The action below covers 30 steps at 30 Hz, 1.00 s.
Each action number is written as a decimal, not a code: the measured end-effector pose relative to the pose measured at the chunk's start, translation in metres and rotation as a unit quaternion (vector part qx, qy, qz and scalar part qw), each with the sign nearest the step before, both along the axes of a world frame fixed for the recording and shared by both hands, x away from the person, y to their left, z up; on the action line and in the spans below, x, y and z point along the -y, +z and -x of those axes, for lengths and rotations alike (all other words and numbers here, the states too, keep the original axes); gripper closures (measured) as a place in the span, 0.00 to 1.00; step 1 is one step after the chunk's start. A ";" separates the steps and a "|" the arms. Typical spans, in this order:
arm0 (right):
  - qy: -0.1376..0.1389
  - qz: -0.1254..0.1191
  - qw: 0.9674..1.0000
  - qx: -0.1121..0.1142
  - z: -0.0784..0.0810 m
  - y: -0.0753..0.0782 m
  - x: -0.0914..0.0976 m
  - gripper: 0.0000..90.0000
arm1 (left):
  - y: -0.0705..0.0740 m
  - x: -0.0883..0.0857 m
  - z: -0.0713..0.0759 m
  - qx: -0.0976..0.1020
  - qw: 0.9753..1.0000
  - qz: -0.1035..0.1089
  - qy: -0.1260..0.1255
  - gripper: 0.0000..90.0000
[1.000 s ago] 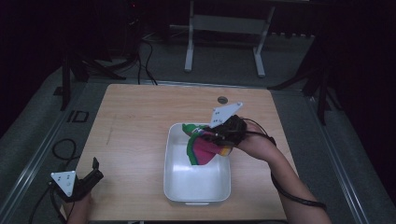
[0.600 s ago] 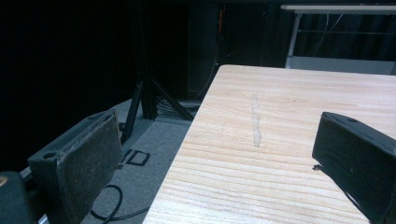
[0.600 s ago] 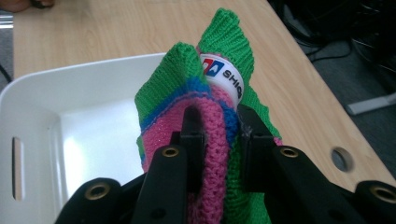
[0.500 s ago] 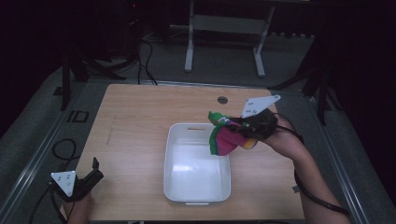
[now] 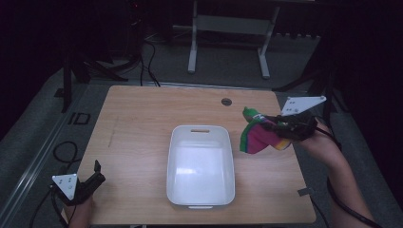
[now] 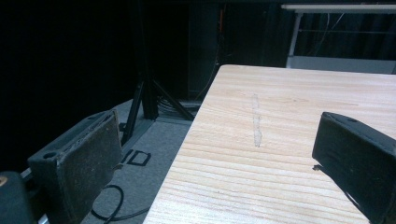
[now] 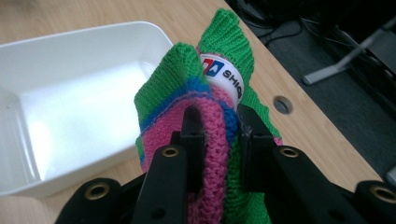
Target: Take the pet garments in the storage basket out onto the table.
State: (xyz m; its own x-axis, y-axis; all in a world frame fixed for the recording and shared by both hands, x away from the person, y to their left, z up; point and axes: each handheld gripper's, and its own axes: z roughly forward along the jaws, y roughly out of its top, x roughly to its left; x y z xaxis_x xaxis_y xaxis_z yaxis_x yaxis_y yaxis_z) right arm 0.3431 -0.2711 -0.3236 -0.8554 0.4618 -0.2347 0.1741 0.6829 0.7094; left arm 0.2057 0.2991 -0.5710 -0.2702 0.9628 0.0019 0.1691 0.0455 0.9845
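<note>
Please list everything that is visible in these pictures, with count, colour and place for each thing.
table: 1, light wood, centre of the high view
tub: 1, white, on the table's middle, nothing in it
knitted sleeve: 1, pink, green and blue, held above the table right of the tub; a white labelled thing sits inside it
hole: 1, round, dark, in the table's far edge area
metal stand: 1, pale grey, on the floor beyond the table
cables: several, black, on the floor at the left
left gripper: 1, black, at the table's near left corner, jaws open
right gripper: 1, black, right of the tub, shut on the knitted sleeve
forearm: 1, at the lower right
</note>
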 end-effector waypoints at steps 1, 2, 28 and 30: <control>-0.012 -0.002 1.000 0.001 0.001 -0.001 0.011 0.84 | 0.000 0.000 0.000 0.000 1.000 0.000 0.000 0.02; -0.014 0.000 1.000 0.001 0.001 -0.001 0.014 0.84 | 0.000 0.000 0.000 0.001 1.000 -0.001 0.000 0.02; -0.060 0.012 0.996 -0.062 -0.031 -0.110 0.032 0.83 | 0.000 0.000 0.000 0.000 1.000 -0.001 -0.002 0.02; -0.060 0.011 0.996 -0.067 -0.033 -0.117 0.032 0.83 | 0.000 0.000 0.000 0.000 1.000 -0.001 -0.001 0.02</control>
